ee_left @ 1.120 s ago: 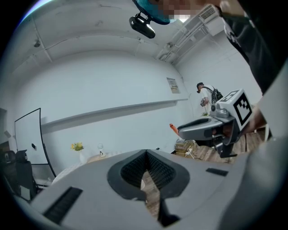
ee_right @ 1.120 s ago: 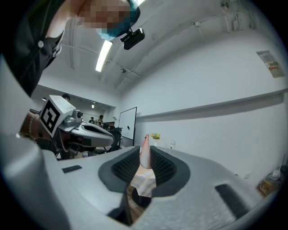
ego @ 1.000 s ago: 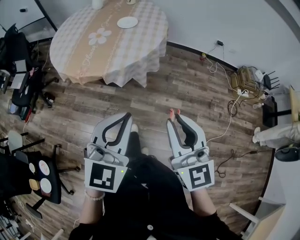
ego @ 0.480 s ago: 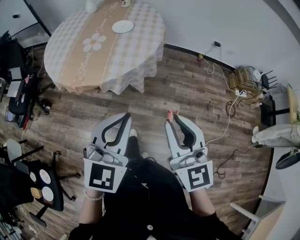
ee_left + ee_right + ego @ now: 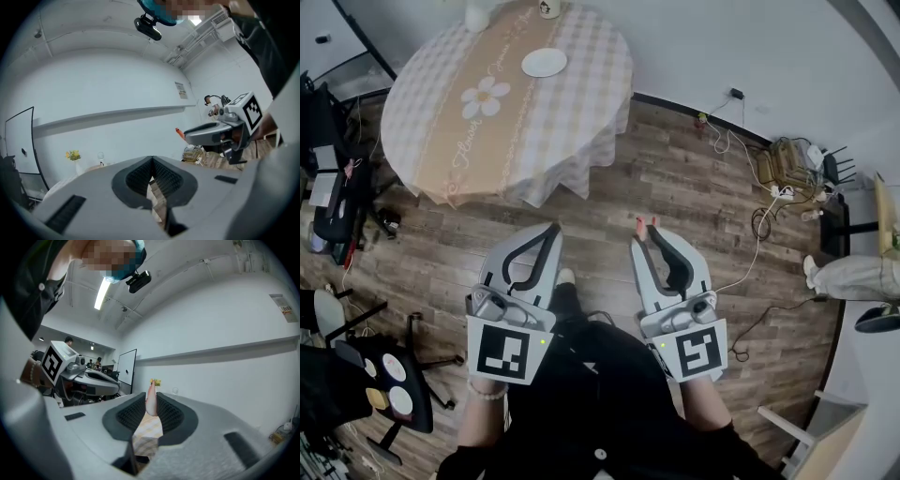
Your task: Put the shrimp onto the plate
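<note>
Office-like room: round clothed table (image 5: 567, 117), black office chairs (image 5: 336, 192), whiteboard (image 5: 125, 369), loose cables (image 5: 761, 217) on plank floor (image 5: 675, 192).

Across the last second the table (image 5: 422, 112) has slid left and lower in the head view, so more of its far side now shows. The plate (image 5: 545, 63) on it sits lower in the frame than before, and the white vase (image 5: 475, 16) and cup (image 5: 548, 7) at the table's far edge have come further into sight. The dark chair (image 5: 370, 375) at lower left has dropped toward the bottom edge.
</note>
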Tool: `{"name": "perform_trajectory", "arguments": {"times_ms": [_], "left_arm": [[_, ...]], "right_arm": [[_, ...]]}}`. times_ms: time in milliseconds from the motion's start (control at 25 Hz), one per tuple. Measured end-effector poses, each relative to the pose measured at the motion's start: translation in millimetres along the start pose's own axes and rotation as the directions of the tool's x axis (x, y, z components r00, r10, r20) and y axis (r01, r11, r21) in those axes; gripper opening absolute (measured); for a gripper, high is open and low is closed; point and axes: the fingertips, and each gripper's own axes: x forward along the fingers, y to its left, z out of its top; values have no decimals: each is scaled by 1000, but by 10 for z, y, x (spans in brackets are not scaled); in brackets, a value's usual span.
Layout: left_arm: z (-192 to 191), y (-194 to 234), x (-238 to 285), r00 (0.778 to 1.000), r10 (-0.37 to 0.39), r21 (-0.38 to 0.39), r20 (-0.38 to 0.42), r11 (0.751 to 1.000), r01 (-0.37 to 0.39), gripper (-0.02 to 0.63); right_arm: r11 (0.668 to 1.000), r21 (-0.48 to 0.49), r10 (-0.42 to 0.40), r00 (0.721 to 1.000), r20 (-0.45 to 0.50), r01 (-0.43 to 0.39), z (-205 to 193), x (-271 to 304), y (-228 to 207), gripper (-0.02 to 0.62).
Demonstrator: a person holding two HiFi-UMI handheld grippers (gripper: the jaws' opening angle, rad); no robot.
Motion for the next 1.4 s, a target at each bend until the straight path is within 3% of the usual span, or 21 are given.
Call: {"name": "perform_trajectory", "arguments": {"times_ms": [840,1400], "left_arm": [[-137,929,653,997,-50,8,64,999,50,0],[-270,1146,799,994,-84,12,74,996,83,0]], "right_arm": [[999,-8,-50,998,-32,50,10,1049,-208,52],[995,-15,-100,994,-31,100,-22,1281,-253,52]]}}
